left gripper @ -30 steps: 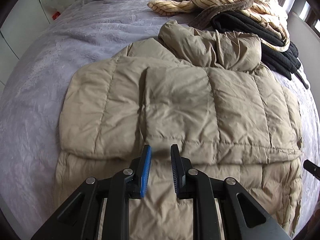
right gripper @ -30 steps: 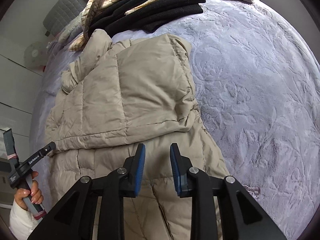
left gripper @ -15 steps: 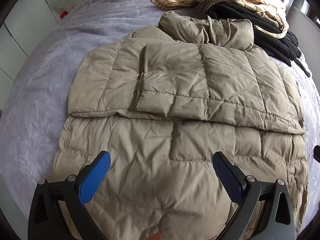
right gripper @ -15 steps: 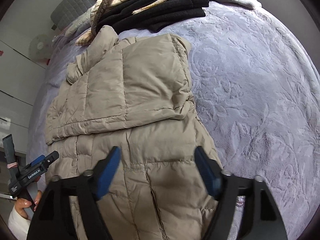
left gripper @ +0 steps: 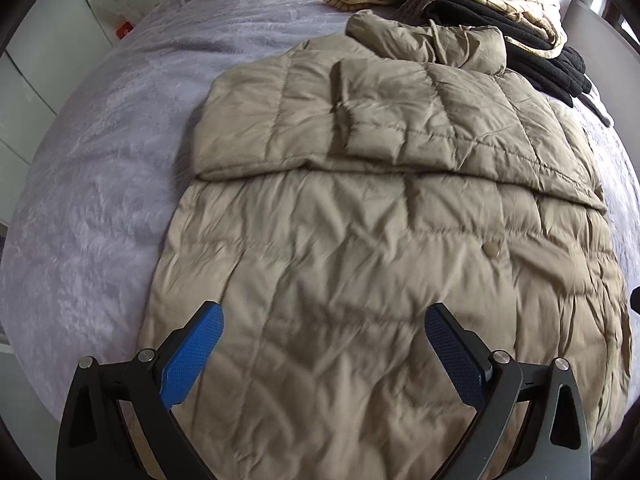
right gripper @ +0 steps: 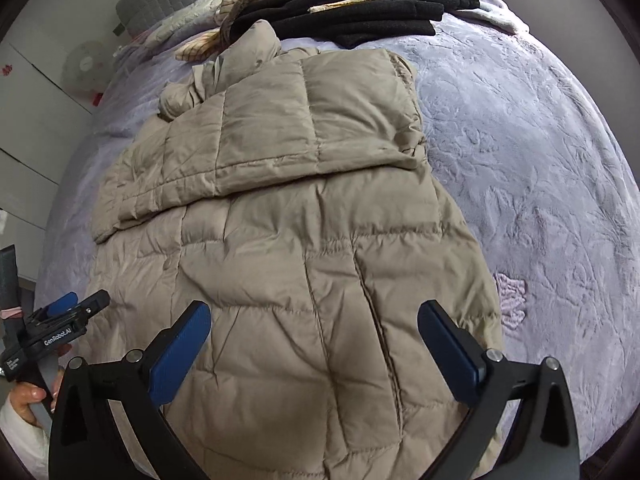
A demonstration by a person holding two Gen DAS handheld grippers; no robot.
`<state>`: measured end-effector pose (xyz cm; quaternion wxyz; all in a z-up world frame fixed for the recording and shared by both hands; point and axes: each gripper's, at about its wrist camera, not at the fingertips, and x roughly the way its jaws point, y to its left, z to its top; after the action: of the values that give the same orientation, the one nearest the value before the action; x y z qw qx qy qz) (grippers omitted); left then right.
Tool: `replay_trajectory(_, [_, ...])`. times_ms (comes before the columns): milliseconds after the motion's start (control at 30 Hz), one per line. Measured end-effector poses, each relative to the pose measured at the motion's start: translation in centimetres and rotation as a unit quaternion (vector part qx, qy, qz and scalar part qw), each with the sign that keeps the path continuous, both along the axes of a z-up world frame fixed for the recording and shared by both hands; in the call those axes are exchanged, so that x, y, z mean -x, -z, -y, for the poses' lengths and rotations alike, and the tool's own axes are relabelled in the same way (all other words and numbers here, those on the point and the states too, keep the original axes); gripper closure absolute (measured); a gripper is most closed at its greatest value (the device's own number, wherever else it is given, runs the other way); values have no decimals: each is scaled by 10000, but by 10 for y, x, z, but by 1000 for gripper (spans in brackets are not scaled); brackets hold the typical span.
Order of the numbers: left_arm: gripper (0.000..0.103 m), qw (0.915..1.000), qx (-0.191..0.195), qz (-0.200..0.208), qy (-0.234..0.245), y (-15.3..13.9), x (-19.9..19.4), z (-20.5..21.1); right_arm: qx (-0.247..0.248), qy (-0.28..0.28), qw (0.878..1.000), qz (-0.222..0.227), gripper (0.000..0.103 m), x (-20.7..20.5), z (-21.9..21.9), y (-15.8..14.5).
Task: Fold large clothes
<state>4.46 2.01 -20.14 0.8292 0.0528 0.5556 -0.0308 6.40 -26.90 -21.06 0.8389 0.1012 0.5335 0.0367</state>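
With both jaws just having spread wide and nothing between them, we hover left gripper (left gripper: 324, 340) and right gripper (right gripper: 314, 338) over the near hem of the beige down coat (left gripper: 360, 264); its long axis runs up-frame along the lilac bedspread (left gripper: 100, 184), sleeves folded across mid-frame, hood furthest.

Each black claw (left gripper: 322, 328) has blue textured pads (left gripper: 188, 356), silver screws; a white sleeve (right gripper: 20, 436) shows.

On my left tool (right gripper: 60, 320), seen from my right one, white lettering reads "GenRobot.AI"; a smaller label below it is illegible.
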Motion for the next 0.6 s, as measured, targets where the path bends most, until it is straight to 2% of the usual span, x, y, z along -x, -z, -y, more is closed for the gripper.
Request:
replay_trajectory(200, [1, 9997, 145, -179, 4, -5, 34, -36, 412, -4, 9991, -33, 0, 27, -24, -13])
replay_trajectory(600, [1, 9991, 302, -282, 57, -19, 84, -70, 712, 198, 9973, -27, 0, 72, -51, -37])
